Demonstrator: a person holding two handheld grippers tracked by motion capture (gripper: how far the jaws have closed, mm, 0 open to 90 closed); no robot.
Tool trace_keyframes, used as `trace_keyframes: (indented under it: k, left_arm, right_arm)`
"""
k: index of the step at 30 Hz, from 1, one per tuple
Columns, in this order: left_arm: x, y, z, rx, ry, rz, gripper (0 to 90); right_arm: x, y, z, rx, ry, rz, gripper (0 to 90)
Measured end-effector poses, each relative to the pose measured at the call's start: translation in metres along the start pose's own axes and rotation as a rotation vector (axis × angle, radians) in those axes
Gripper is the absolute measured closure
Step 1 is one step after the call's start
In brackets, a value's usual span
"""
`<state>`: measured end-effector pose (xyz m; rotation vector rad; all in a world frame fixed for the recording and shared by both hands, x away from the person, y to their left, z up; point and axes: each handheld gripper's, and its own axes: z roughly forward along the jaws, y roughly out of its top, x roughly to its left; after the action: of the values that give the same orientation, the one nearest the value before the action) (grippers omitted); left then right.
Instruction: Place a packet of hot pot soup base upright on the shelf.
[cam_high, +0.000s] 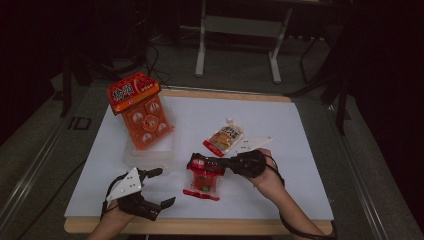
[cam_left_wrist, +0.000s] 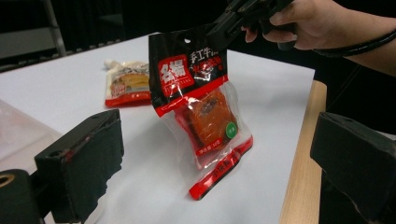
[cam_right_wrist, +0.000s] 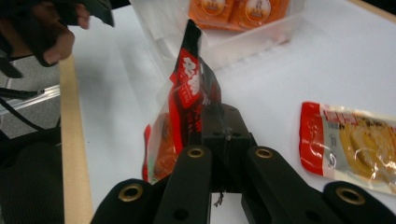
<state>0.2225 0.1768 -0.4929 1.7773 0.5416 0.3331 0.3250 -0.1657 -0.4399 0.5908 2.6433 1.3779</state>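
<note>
1. Right tool (cam_high: 197, 163) is clenching the black top edge of the red snack pouch (cam_high: 202, 181); the pouch is hanging from its jaws, bottom edge touching the counter (cam_high: 300, 150).
2. Left tool (cam_high: 162, 186) is sitting released, jaws spread wide and nothing between them; the pouch is just ahead of it.
3. Yellow sauce pouch (cam_high: 223, 138) is lying flat beyond the right tool.
4. Clear tray (cam_high: 150, 155) with orange packs (cam_high: 147, 122) is sitting ahead of the left tool.

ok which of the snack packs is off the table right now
The red-and-black snack pouch: the right gripper pinches its top edge, lifting it upright. The pale spouted pouch lies flat on the white table.
</note>
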Motion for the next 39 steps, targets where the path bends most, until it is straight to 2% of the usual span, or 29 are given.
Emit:
trace_keyframes:
  k: [3, 7, 12, 16, 22, 27, 29, 33, 39]
  left_arm:
    - [0.000, 0.001, 0.000, -0.006, -0.006, -0.008, 3.4]
    - [-0.001, 0.004, 0.000, -0.006, -0.031, -0.040, 3.6]
    - [-0.005, 0.010, 0.000, 0.024, -0.033, -0.033, 3.6]
    - [-0.005, 0.015, 0.001, 0.003, -0.059, -0.050, 3.6]
    - [-0.003, 0.027, 0.005, -0.004, -0.051, -0.019, 4.5]
    - [0.001, 0.040, 0.009, -0.040, -0.062, -0.006, 5.3]
    - [0.002, 0.046, 0.010, -0.057, -0.083, 0.000, 5.3]
    - [0.005, 0.056, 0.012, -0.064, -0.097, 0.053, 6.0]
    - [0.009, 0.070, 0.020, -0.063, -0.123, 0.086, 10.0]
  right_arm:
    - [0.003, 0.003, -0.004, -0.011, 0.009, -0.011, 90.0]
    - [0.009, 0.008, -0.009, -0.026, 0.016, -0.027, 90.0]
    - [0.013, 0.013, -0.016, -0.047, 0.013, -0.048, 90.0]
    - [0.013, 0.018, -0.023, -0.059, 0.010, -0.054, 90.0]
    - [0.016, 0.024, -0.035, -0.081, 0.022, -0.064, 90.0]
    - [0.019, 0.029, -0.043, -0.089, 0.034, -0.078, 90.0]
    - [0.021, 0.031, -0.045, -0.092, 0.039, -0.083, 90.0]
    - [0.024, 0.033, -0.049, -0.092, 0.050, -0.090, 90.0]
    - [0.029, 0.037, -0.051, -0.091, 0.070, -0.103, 90.0]
